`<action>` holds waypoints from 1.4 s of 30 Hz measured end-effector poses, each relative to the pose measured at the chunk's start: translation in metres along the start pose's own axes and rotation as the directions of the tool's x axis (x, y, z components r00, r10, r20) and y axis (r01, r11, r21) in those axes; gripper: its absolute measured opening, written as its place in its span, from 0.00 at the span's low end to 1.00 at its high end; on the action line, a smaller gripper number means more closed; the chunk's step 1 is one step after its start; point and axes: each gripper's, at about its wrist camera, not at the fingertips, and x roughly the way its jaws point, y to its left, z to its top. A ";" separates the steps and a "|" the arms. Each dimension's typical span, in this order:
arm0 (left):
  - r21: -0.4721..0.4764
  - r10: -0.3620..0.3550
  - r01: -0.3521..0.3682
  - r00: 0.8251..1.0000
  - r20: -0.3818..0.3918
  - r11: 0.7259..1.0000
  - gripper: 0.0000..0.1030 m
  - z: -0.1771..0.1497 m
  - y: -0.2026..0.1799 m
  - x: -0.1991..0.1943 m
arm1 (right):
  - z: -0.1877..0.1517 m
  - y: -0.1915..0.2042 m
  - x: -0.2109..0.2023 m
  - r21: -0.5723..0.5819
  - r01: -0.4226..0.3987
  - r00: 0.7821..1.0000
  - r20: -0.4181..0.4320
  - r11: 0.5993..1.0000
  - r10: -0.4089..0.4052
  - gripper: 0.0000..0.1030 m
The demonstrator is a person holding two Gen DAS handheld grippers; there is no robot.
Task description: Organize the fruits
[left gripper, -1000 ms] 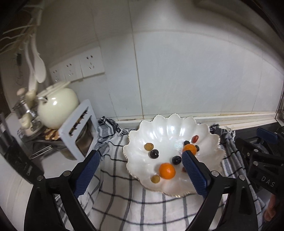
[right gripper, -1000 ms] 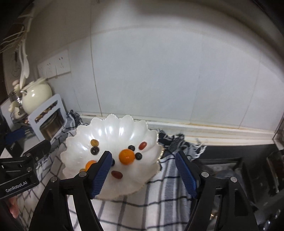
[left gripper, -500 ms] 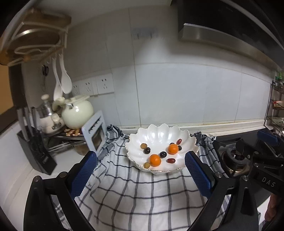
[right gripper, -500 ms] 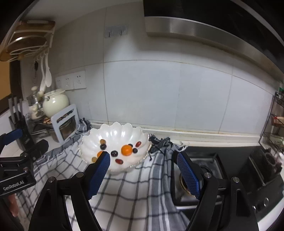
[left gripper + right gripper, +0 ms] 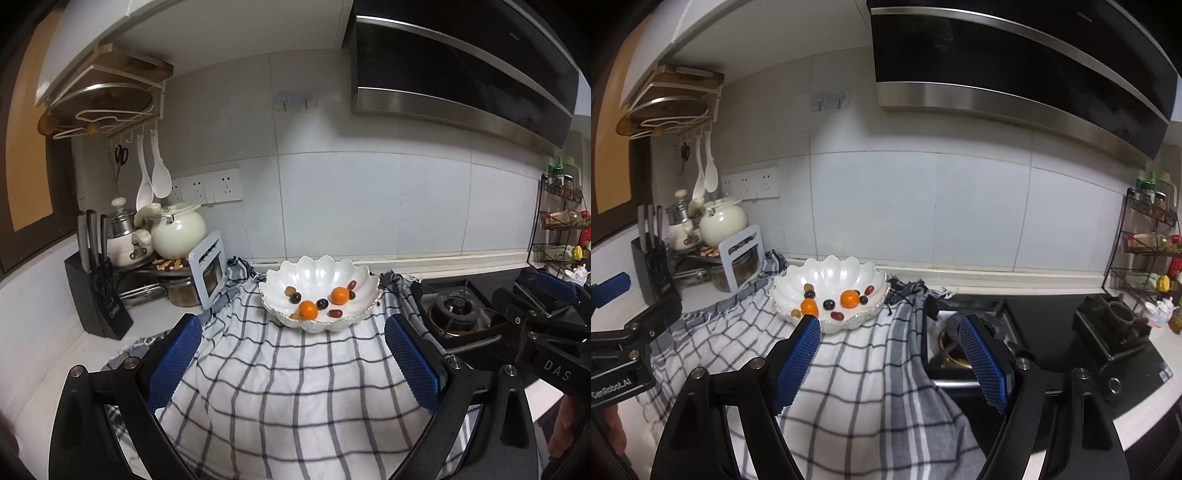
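Your left gripper sits wide open with nothing between the pads, above the checked cloth. The scalloped white bowl beyond holds two oranges and small dark fruits.

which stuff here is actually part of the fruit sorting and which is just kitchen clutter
Part of the job:
- white scalloped bowl
- two small oranges
- dark grapes
- red oval fruits

Just lying about:
- checked cloth
- knife block
- cream teapot
- gas burner
- spice rack

Both grippers withdrew from bowl, empty.
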 end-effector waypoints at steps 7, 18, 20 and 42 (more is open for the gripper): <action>0.012 -0.006 0.006 1.000 0.017 1.000 0.98 -0.015 -0.004 -0.034 | -0.017 -0.005 -0.035 0.009 -0.008 1.000 0.001 1.000 0.008 0.77; 0.026 -0.020 0.019 0.999 0.037 0.999 1.00 -0.027 -0.014 -0.068 | -0.035 -0.012 -0.065 0.009 -0.007 1.000 -0.004 1.000 0.007 0.77; 0.031 -0.017 0.015 0.999 0.037 0.999 1.00 -0.028 -0.014 -0.071 | -0.038 -0.013 -0.069 0.010 -0.009 1.000 -0.006 1.000 0.009 0.77; 0.025 -0.018 0.017 0.998 0.056 1.000 1.00 -0.034 -0.018 -0.091 | -0.048 -0.019 -0.085 0.012 -0.010 1.000 -0.002 1.000 0.010 0.77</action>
